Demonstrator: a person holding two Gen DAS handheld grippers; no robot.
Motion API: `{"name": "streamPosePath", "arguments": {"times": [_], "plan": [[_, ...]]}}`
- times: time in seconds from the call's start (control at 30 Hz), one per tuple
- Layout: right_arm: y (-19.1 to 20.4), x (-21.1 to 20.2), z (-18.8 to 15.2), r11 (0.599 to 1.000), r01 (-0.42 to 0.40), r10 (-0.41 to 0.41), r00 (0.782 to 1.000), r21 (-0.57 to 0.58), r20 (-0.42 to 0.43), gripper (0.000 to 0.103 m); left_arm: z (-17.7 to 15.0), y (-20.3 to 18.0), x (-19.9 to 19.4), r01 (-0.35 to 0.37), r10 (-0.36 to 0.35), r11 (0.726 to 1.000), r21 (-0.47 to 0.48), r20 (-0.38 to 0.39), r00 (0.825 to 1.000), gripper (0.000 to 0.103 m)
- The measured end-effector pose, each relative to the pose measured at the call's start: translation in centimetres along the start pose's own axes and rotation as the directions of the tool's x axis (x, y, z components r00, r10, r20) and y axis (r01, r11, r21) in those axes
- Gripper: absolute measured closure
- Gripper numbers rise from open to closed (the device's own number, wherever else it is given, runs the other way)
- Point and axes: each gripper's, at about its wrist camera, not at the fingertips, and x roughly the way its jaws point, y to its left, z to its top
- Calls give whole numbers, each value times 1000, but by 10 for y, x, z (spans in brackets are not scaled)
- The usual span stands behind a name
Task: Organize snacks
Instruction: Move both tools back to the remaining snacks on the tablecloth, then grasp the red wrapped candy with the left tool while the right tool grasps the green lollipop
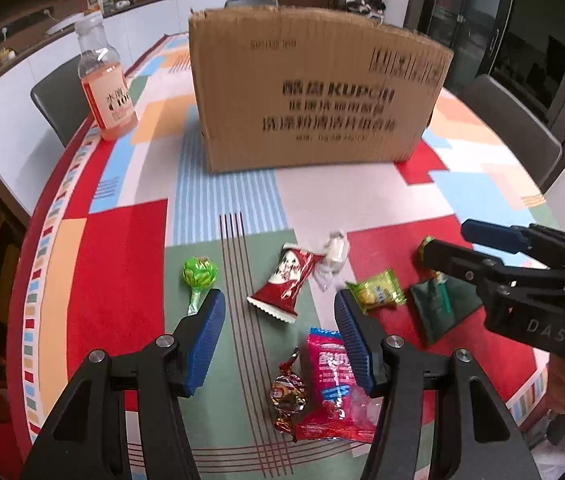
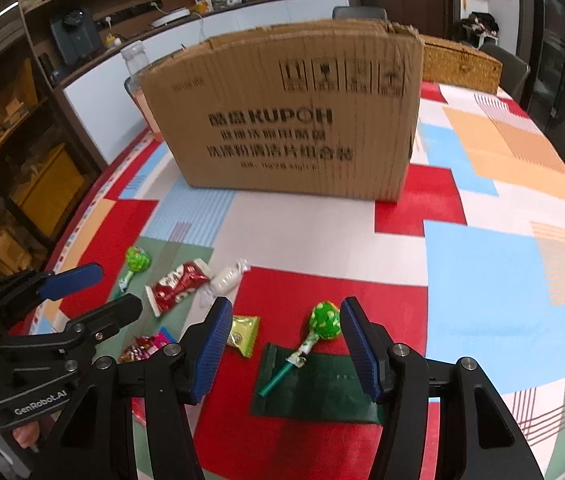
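Near my side lie wrapped snacks: two green lollipops (image 2: 325, 320) (image 1: 199, 271), a red packet (image 1: 285, 280), a pink packet (image 1: 332, 376); the cardboard box (image 1: 314, 92) stands upright, upper centre.

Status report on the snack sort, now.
Left hand-held gripper open, empty; right hand-held gripper open over lollipop. Snacks loose before cardboard box. Nothing blocking.

Cardboard box (image 2: 290, 116) blocks the far side; tablecloth (image 2: 482, 280) rightward lies open.

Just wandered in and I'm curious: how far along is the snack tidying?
Nothing looks packed yet. The left gripper and right gripper are both open and empty. Still loose on the tablecloth: two green lollipops, red packet, white candy, pink packet. I can't see inside the cardboard box.
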Motion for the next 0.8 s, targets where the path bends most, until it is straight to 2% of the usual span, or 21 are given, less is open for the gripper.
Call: {"name": "streamPosePath", "arguments": {"times": [0.23,0.6,0.7,0.8], "plan": [[-7,16,-5,1000,17,-17,999,11,-46,46,1,-1,21,-3,4,1000,12,-46,999,47],[-19,31,-7,999,36,-33,996,34,-83,47,13,-5,43,-13,16,999,42,-54,998,48],[-19,34,-7,999,33,-30,996,32,-88,53,15,-5,48,-6,8,999,39,-61,998,48],[-21,37,-7,999,26,-22,995,42,-99,58,15,-6,52,7,-5,999,32,-71,997,55]]}}
